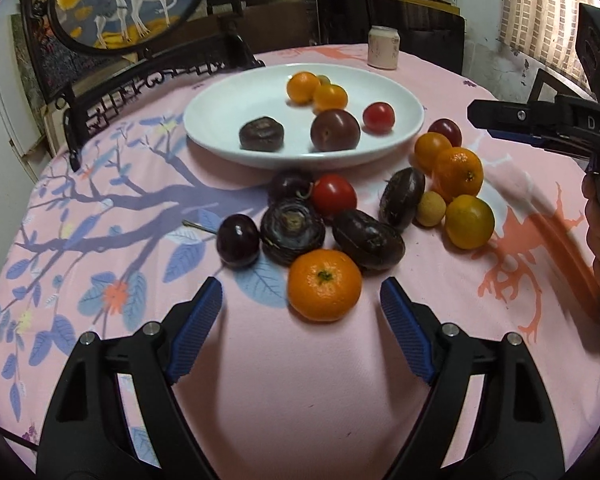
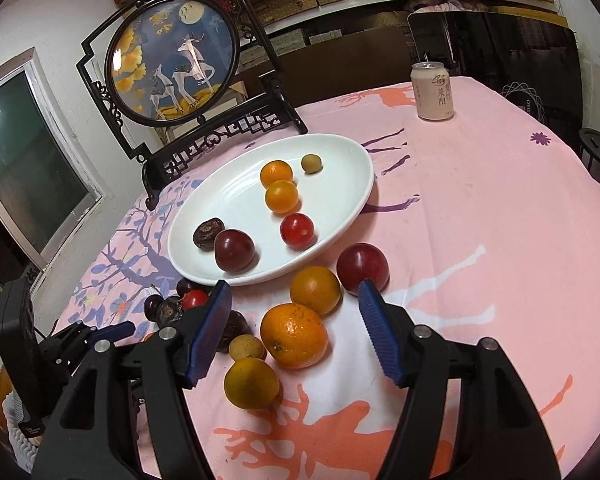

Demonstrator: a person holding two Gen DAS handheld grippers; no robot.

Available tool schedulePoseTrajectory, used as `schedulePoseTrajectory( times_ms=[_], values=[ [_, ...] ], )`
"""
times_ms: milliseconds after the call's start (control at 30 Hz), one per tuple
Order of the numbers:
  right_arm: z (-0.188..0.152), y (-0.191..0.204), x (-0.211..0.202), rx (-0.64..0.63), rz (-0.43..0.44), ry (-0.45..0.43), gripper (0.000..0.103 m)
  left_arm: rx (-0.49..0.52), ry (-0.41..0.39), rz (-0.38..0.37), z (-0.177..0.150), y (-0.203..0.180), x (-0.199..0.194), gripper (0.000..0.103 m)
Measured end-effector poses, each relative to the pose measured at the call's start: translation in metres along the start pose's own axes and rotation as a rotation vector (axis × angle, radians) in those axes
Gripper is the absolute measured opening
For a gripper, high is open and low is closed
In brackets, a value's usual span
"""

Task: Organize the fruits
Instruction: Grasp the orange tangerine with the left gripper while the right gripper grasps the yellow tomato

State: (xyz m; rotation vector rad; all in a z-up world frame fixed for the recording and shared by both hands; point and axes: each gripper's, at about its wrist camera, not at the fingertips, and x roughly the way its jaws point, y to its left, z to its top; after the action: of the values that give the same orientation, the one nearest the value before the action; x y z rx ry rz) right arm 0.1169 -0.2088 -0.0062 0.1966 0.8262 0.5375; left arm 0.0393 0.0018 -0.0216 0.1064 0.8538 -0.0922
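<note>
A white plate (image 1: 220,108) holds two oranges, a plum, a cherry tomato, a dark chestnut and a small longan; it also shows in the right wrist view (image 2: 340,160). Loose fruit lies in front of it on the pink cloth. My left gripper (image 1: 302,304) is open and empty, its jaws either side of a mandarin (image 1: 324,285). My right gripper (image 2: 294,320) is open and empty above a large mandarin (image 2: 294,334), with an orange (image 2: 315,289) and a red plum (image 2: 362,266) just beyond. It appears at the right edge of the left wrist view (image 1: 512,120).
A drink can (image 2: 432,90) stands at the table's far side. A framed round deer screen (image 2: 172,60) stands behind the plate on the left. Dark plums, chestnuts and a tomato (image 1: 334,196) cluster mid-table. A small longan (image 2: 247,347) and an orange (image 2: 252,382) lie near my right gripper.
</note>
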Motion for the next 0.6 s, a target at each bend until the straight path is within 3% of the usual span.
schedulePoseTrajectory(
  times_ms=[167, 267, 433, 533, 600],
  values=[
    [-0.003, 0.001, 0.003, -0.001, 0.002, 0.022, 0.066, -0.010, 0.025, -0.035, 0.004, -0.002, 0.009, 0.080],
    [-0.006, 0.003, 0.002, -0.008, 0.002, 0.030, 0.066, -0.007, 0.053, -0.048, 0.005, -0.004, 0.016, 0.069],
    [-0.013, 0.003, 0.001, -0.008, 0.000, 0.047, 0.066, -0.007, 0.046, -0.057, 0.007, -0.004, 0.016, 0.057],
    [-0.017, 0.003, -0.001, -0.008, 0.012, 0.058, 0.066, 0.005, 0.041, -0.066, 0.007, -0.006, 0.014, 0.042],
    [-0.021, 0.003, -0.003, -0.006, 0.023, 0.064, 0.066, -0.001, 0.039, -0.059, 0.006, -0.004, 0.013, 0.038]
  ],
)
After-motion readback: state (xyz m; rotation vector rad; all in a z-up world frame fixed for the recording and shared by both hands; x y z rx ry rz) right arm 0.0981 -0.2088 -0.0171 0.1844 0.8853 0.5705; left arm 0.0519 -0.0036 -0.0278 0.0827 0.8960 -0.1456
